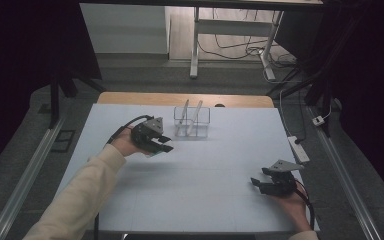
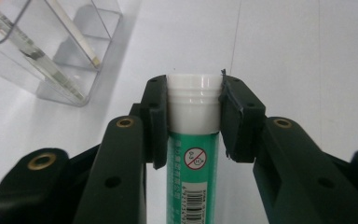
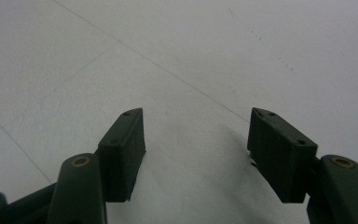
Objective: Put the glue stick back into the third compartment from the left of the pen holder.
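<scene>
We hold a green tube lengthwise in our left gripper, fingers clamped on its white cap. The clear organizer sits just beyond it on the desk, nearer this hand. Our right gripper rests well apart, its fingers spread and holding nothing.

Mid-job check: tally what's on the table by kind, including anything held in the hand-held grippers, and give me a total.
Green tube with white cap, clamped in the left hand-held gripper: 1
Clear plastic organizer: 1
Slim sticks standing in the organizer: 2
Total: 4
The right hand-held gripper is open, nothing in it.
</scene>
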Demonstrator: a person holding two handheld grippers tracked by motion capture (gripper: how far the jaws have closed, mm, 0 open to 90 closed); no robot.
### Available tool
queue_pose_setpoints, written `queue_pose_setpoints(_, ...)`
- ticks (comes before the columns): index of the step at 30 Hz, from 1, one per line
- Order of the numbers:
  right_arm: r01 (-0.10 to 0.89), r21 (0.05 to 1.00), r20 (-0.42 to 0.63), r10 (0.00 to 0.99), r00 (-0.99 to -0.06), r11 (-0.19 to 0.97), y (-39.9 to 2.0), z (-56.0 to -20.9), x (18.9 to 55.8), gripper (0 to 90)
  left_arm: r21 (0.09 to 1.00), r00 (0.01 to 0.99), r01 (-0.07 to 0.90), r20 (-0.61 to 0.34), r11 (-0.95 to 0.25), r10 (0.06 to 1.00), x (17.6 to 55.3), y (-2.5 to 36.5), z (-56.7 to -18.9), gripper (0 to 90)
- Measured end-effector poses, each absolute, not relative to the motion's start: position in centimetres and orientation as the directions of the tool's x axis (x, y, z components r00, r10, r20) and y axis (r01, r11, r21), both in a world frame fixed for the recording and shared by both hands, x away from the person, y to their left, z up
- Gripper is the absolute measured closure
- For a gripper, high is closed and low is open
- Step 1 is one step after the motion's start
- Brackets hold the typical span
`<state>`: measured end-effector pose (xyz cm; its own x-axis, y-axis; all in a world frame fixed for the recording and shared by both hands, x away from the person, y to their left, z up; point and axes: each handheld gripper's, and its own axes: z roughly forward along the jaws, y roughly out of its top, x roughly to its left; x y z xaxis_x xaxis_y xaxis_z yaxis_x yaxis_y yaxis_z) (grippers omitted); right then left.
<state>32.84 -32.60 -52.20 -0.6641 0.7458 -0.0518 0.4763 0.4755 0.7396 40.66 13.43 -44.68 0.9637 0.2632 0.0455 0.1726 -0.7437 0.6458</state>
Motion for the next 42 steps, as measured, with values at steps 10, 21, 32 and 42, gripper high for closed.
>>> queue_pose_setpoints(10, 0.477, 0.739, -0.051, 0.746, -0.664, 0.476, -32.6, -52.2, 32.8, 35.8, 0.696, 0.946, 0.205, 0.039, -0.688, 0.322, 40.7, 13.4, -44.1, 64.7)
queue_pose_setpoints(21, 0.477, 0.739, -0.053, 0.746, -0.664, 0.476, -32.6, -52.2, 32.9, 35.8, 0.750, 0.931, 0.221, 0.028, -0.623, 0.364, 40.7, 12.9, -43.5, 64.7)
queue_pose_setpoints(32, 0.477, 0.739, -0.053, 0.746, -0.664, 0.476, -32.6, -52.2, 32.9, 35.8, 0.795, 0.907, 0.257, -0.002, -0.549, 0.422, 40.9, 12.6, -43.0, 64.7)
queue_pose_setpoints(42, 0.477, 0.739, -0.053, 0.747, -0.663, 0.476, -32.6, -52.2, 32.9, 35.8, 0.824, 0.887, 0.277, -0.022, -0.494, 0.462, 41.3, 12.1, -42.8, 64.7)
